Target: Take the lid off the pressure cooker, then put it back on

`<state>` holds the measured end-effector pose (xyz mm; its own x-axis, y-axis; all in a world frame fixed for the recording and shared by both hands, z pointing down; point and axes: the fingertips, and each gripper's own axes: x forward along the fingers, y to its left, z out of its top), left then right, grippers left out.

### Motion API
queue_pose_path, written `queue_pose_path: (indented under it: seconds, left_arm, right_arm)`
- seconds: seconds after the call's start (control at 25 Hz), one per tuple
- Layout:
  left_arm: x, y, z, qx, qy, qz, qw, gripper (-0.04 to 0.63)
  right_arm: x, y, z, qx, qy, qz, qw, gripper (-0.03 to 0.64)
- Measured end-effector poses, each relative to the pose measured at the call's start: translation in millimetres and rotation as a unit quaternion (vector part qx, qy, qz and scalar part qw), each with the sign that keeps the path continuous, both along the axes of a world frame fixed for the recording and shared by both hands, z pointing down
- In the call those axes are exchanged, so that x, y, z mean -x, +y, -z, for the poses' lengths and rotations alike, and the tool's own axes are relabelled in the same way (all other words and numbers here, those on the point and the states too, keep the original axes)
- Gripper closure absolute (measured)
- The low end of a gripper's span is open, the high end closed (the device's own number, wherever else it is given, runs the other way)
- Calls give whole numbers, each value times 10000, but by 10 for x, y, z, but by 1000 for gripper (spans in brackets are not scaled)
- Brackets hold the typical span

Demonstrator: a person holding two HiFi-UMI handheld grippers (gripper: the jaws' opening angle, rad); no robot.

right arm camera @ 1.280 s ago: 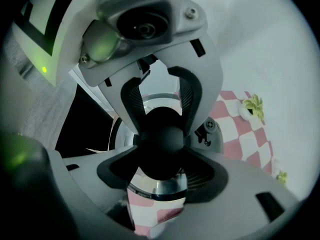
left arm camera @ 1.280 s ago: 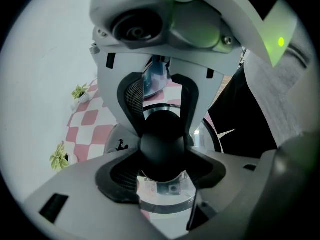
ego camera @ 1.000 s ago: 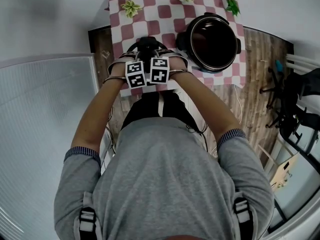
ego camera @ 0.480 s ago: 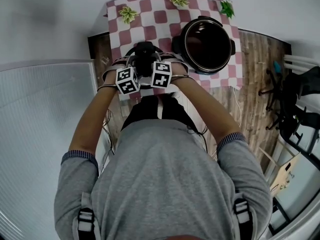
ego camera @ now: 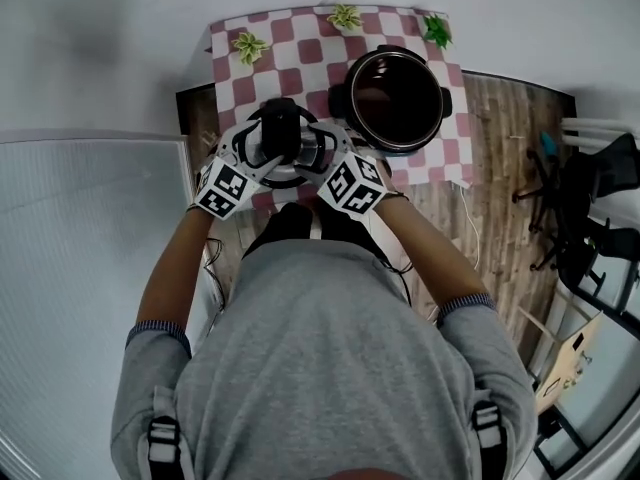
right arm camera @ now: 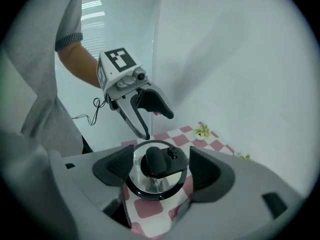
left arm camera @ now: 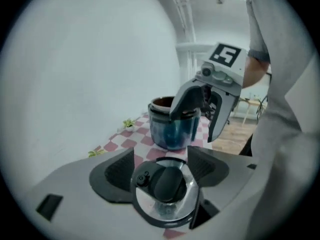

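pressure cooker (ego camera: 395, 100) stands open and uncovered on the right part of the counter (ego camera: 228, 98), on a red and white checked cloth (ego camera: 300, 53). its lid (ego camera: 283, 143) lies flat on the cloth just left of it, black knob up. the left claw (left arm camera: 162, 161) hangs above the lid, jaws wide and just opened further, the lid below the gap, untouched. the right claw (right arm camera: 161, 154) hangs likewise, jaws wide but just narrowing slightly. three small plant sprigs (ego camera: 250, 45) line the far edge.
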<state>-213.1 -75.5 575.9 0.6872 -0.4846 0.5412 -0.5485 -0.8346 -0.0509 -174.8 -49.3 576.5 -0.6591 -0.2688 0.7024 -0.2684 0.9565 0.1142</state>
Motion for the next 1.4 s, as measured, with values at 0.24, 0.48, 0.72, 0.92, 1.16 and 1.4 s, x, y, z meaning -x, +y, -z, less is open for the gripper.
queue_pose_path:
  seconds: [0.24, 0.48, 0.72, 0.92, 1.16, 1.4]
  left_arm:
    - [-197, -114, 816, -270, 1215, 492, 9910, 245]
    - [-549, -71, 1515, -676, 2024, 429, 9760, 245]
    - [-815, 37, 1951, -974, 2518, 460, 9618, 245]
    - [-985, 125, 2113, -1189, 2659, 510, 9553, 245]
    - [-1136, 206, 2103, -1265, 2660, 491, 9544, 247]
    - [-1130, 220, 2118, -1372, 2625, 548, 9536, 246]
  right_arm:
    - [-338, -56, 902, -273, -1176, -587, 9910, 263]
    - [-771, -155, 1629, -785, -2369, -1244, 9603, 281]
    - [-1179, -120, 2123, -1245, -3093, -1717, 9270, 306]
    - [-1490, -19, 2162, -1369, -3138, -1896, 9202, 345]
    - [-1584, 7, 2227, -1544, -3354, -1989, 9078, 360]
    - [-1616, 30, 2127, -1354, -3225, -1836, 9187, 335]
